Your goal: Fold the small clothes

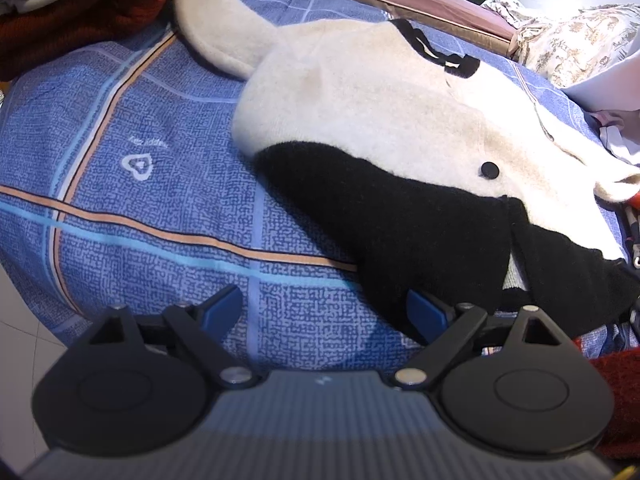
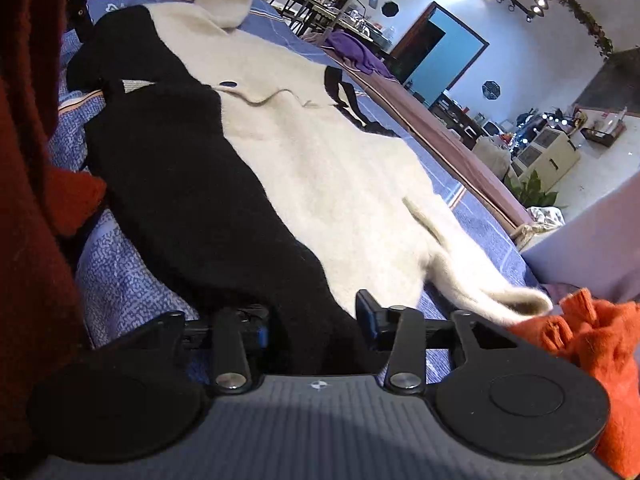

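A cream-and-black fleece cardigan (image 1: 360,128) is spread flat on the blue patterned bedcover (image 1: 140,208), with one cream sleeve (image 1: 216,28) reaching toward 11 o'clock in the left wrist view. The left gripper (image 1: 324,312) is held wide apart, and the black hem (image 1: 400,240) is touched only by its right-hand finger at 4 o'clock. The right gripper (image 2: 312,320) is also spread, with the black hem lying between its fingers, unclamped. The fabric is judged soft, thick and light, likely to sag and bunch; the hem corners are best pinched deeply.
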The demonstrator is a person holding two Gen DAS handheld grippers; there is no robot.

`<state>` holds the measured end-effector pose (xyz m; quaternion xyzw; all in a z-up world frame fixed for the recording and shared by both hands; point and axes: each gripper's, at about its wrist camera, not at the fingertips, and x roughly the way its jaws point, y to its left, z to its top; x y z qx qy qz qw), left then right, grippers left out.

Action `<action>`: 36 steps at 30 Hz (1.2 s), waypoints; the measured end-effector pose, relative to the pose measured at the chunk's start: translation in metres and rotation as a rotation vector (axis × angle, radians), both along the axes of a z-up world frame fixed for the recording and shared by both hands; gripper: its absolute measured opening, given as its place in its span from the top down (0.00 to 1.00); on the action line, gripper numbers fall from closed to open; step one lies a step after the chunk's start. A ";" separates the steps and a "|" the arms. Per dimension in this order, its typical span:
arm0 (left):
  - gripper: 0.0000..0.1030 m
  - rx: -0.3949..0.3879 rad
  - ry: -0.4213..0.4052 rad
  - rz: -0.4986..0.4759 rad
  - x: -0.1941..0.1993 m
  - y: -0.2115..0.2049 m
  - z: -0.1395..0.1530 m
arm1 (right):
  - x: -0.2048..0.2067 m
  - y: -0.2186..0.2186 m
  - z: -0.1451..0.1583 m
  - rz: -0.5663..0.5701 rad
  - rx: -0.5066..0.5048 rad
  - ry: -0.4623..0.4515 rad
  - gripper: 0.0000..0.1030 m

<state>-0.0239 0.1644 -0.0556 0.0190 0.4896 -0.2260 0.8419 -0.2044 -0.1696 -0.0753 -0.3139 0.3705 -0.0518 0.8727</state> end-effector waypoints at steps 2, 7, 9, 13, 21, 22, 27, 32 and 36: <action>0.12 0.006 -0.002 -0.008 -0.004 0.000 0.002 | 0.000 -0.023 0.015 -0.155 0.065 -0.071 0.99; 0.11 -0.011 0.014 -0.062 -0.016 -0.004 -0.002 | -0.029 -0.091 0.035 -0.470 0.136 -0.113 1.00; 0.11 0.020 0.001 -0.070 -0.016 -0.009 -0.005 | -0.035 -0.093 0.026 -0.469 0.126 -0.068 1.00; 0.11 0.026 -0.105 -0.019 -0.007 -0.001 0.005 | -0.030 -0.080 0.019 -0.430 0.139 -0.044 0.99; 0.06 -0.095 -0.334 -0.182 0.060 0.020 0.008 | -0.024 -0.086 0.013 -0.437 0.163 0.002 0.99; 0.06 -0.129 -0.309 -0.244 0.072 0.015 0.004 | -0.021 -0.084 0.011 -0.436 0.158 0.008 0.98; 0.16 -0.366 -0.152 -0.413 0.114 -0.011 -0.020 | -0.017 -0.081 0.009 -0.444 0.152 0.012 0.98; 0.59 -0.318 -0.144 -0.498 0.102 -0.063 -0.024 | -0.015 -0.080 0.009 -0.446 0.143 0.022 0.98; 0.88 -0.338 -0.062 -0.394 0.097 -0.046 -0.011 | -0.015 -0.083 0.012 -0.431 0.152 0.029 0.98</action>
